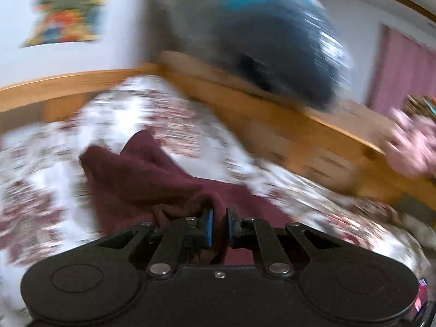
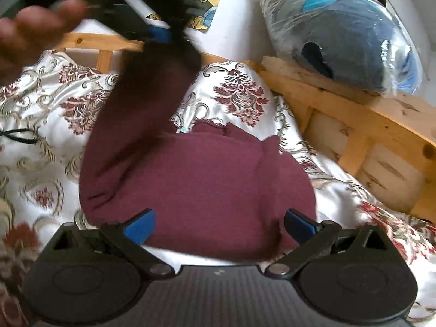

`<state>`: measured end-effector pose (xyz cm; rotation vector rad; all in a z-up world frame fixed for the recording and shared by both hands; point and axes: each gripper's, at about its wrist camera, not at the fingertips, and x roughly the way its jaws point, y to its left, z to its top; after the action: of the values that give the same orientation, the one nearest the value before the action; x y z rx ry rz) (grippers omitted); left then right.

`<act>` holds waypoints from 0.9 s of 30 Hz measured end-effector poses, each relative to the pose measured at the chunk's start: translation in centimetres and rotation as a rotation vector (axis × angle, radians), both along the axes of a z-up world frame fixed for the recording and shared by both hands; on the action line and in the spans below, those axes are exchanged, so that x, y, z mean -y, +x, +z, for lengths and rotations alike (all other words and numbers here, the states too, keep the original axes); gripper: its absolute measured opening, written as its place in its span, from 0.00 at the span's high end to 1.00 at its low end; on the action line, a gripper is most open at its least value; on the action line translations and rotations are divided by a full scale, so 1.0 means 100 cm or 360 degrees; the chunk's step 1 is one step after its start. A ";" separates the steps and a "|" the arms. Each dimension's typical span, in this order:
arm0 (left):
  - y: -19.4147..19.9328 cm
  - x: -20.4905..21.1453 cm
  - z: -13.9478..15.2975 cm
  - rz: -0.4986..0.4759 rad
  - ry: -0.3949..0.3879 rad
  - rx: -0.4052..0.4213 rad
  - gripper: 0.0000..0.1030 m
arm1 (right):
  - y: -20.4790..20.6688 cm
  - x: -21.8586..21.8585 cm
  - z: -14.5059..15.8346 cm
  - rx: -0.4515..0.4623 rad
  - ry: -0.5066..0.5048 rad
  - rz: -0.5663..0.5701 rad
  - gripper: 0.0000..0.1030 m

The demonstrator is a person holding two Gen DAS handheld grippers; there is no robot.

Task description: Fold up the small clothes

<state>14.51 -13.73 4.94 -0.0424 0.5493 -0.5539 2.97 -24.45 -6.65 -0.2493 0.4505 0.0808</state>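
Note:
A small maroon garment (image 2: 196, 179) lies on the floral bedspread (image 2: 41, 103). My left gripper (image 1: 220, 226) is shut on one end of the maroon garment (image 1: 141, 174), a bunch of cloth pinched between its blue pads; that view is blurred by motion. From the right wrist view, the left gripper (image 2: 159, 34) appears at the upper left, holding that end lifted so a strip of cloth hangs down from it. My right gripper (image 2: 219, 224) stands open just above the near edge of the garment, nothing between its blue fingers (image 2: 139, 227).
A wooden bed frame (image 2: 340, 114) runs along the right and back. A plastic-wrapped grey and blue plush toy (image 2: 348, 43) rests on it. A person's hand (image 2: 30, 30) is at the upper left, another hand (image 1: 414, 147) at the right. A black cable (image 2: 16, 136) lies on the bedspread.

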 end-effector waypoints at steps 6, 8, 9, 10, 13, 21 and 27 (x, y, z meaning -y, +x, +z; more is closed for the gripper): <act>0.014 0.054 -0.049 -0.0291 -0.0004 -0.0330 0.88 | -0.010 0.011 -0.013 -0.0068 0.0011 -0.0024 0.00; 0.016 0.043 -0.057 -0.0271 -0.0105 -0.0410 0.86 | -0.012 0.011 -0.015 -0.0090 0.0032 -0.0030 0.00; 0.015 0.037 -0.058 -0.0277 -0.0163 -0.0425 0.84 | -0.013 0.011 -0.015 -0.0089 0.0042 -0.0027 0.00; 0.015 0.029 -0.056 -0.0285 -0.0218 -0.0437 0.79 | -0.015 0.011 -0.015 -0.0086 0.0050 -0.0023 0.00; 0.010 0.014 -0.041 -0.0300 -0.0318 -0.0388 0.43 | -0.016 0.010 -0.017 -0.0089 0.0053 -0.0023 0.00; -0.019 -0.034 -0.003 -0.0334 -0.0232 -0.0155 0.04 | -0.027 0.028 -0.001 0.0008 0.0261 -0.0059 0.00; -0.032 -0.058 -0.039 -0.0163 -0.0155 -0.0155 0.01 | -0.016 0.075 0.023 0.0021 0.0584 -0.0147 0.14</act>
<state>11.35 -7.92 1.05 -0.1347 0.6216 -0.6809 1.36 -31.99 -4.39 0.1316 0.4249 0.0698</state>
